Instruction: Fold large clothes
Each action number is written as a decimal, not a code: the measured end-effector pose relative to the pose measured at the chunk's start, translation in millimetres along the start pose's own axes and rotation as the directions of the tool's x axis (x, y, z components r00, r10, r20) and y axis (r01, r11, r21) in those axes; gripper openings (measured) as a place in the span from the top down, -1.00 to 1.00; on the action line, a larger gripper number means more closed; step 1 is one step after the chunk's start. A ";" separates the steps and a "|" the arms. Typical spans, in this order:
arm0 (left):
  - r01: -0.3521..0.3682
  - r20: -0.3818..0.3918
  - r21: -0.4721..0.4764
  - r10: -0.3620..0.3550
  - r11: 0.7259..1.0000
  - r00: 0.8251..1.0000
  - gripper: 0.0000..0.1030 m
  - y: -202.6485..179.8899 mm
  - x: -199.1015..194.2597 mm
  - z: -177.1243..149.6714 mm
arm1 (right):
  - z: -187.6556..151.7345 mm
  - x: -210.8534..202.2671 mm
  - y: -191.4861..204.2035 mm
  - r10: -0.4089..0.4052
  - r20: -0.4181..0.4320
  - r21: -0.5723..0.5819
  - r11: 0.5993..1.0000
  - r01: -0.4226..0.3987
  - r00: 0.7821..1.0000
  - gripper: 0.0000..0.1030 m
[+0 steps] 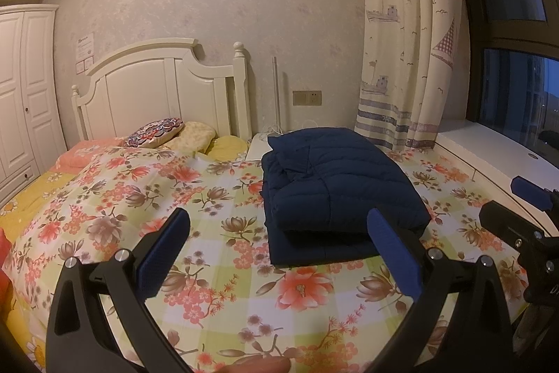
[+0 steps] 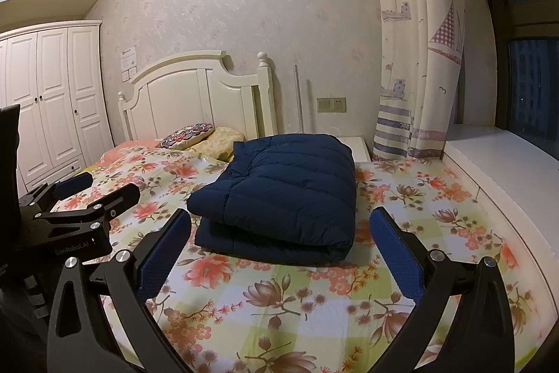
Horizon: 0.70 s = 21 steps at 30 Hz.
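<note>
A navy quilted jacket [image 1: 335, 187] lies folded into a thick rectangular bundle on the floral bedspread [image 1: 209, 285]; it also shows in the right wrist view [image 2: 286, 194]. My left gripper [image 1: 277, 229] is open and empty, held above the bed just short of the bundle's near edge. My right gripper [image 2: 279, 229] is open and empty too, also just short of the bundle. Each gripper shows in the other's view: the right one at the right edge [image 1: 506, 201], the left one at the left edge [image 2: 101, 187].
A white headboard [image 1: 157, 86] and pillows [image 1: 157, 133] stand at the far end of the bed. A white nightstand [image 2: 356, 145] sits behind the jacket. A curtain [image 1: 401, 41] and a window sill [image 2: 496, 156] are on the right, a wardrobe [image 2: 52, 93] on the left.
</note>
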State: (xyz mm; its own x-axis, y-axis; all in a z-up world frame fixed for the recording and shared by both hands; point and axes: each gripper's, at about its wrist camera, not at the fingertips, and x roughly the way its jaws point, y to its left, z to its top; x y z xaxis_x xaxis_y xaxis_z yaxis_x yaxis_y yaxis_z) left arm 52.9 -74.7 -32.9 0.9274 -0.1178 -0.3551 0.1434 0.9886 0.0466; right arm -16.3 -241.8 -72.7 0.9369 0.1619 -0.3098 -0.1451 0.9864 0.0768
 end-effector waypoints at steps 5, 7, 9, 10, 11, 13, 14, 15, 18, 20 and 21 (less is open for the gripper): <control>-0.002 0.005 -0.001 0.002 1.000 1.000 -0.96 2.7 0.1 -0.9 | 0.0 0.1 -0.1 0.001 0.000 0.000 1.000 -0.001 1.000 -0.91; -0.004 0.008 0.004 0.004 1.000 1.000 -0.96 3.3 -0.6 -1.5 | 0.0 0.1 -0.2 0.000 0.000 -0.001 1.000 0.000 1.000 -0.91; -0.003 0.012 0.009 0.003 1.000 1.000 -0.96 3.8 -1.0 -2.7 | 0.0 0.1 0.2 0.000 0.000 -0.001 1.000 0.000 1.000 -0.91; -0.003 0.012 0.012 0.003 1.000 1.000 -0.96 3.8 -0.9 -3.1 | -0.2 0.4 0.4 0.001 0.000 -0.002 1.000 -0.001 1.000 -0.91; -0.003 0.012 0.015 0.003 1.000 1.000 -0.96 3.8 -0.8 -3.4 | -0.6 0.9 0.6 0.001 -0.001 -0.002 1.000 -0.001 1.000 -0.91; -0.001 0.014 0.019 0.000 1.000 1.000 -0.96 4.4 -1.3 -3.7 | -0.9 1.1 1.1 0.000 -0.001 -0.003 1.000 0.000 1.000 -0.91; -0.002 0.018 0.020 0.002 1.000 1.000 -0.96 4.1 -2.2 -3.9 | -1.1 1.2 1.6 -0.001 -0.001 -0.005 1.000 0.001 1.000 -0.91; -0.003 0.021 0.022 0.003 1.000 1.000 -0.96 2.4 -2.4 -2.8 | -1.1 1.4 1.8 -0.004 -0.002 -0.006 1.000 0.004 1.000 -0.91; 0.019 0.025 0.028 -0.020 0.999 0.999 -0.96 1.0 -1.7 -2.1 | -2.9 3.2 1.7 -0.006 -0.008 -0.004 1.000 0.006 1.000 -0.91; 0.017 0.046 0.023 -0.018 1.000 0.999 -0.96 0.3 -2.6 -3.7 | -5.2 5.6 0.4 -0.010 -0.012 -0.004 1.000 0.010 1.000 -0.91; 0.010 0.062 0.023 -0.011 1.000 0.998 -0.96 -0.2 -2.6 -5.5 | -6.2 7.0 -1.3 -0.011 -0.016 -0.003 1.000 0.011 1.000 -0.91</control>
State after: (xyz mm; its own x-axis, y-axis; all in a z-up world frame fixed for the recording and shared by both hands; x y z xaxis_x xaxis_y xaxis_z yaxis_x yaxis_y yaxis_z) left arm 48.5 -74.1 -37.1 0.9454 -0.1346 -0.2967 0.1605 0.9849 0.0647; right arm -11.4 -241.7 -80.9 0.9334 0.1515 -0.3253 -0.1358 0.9882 0.0705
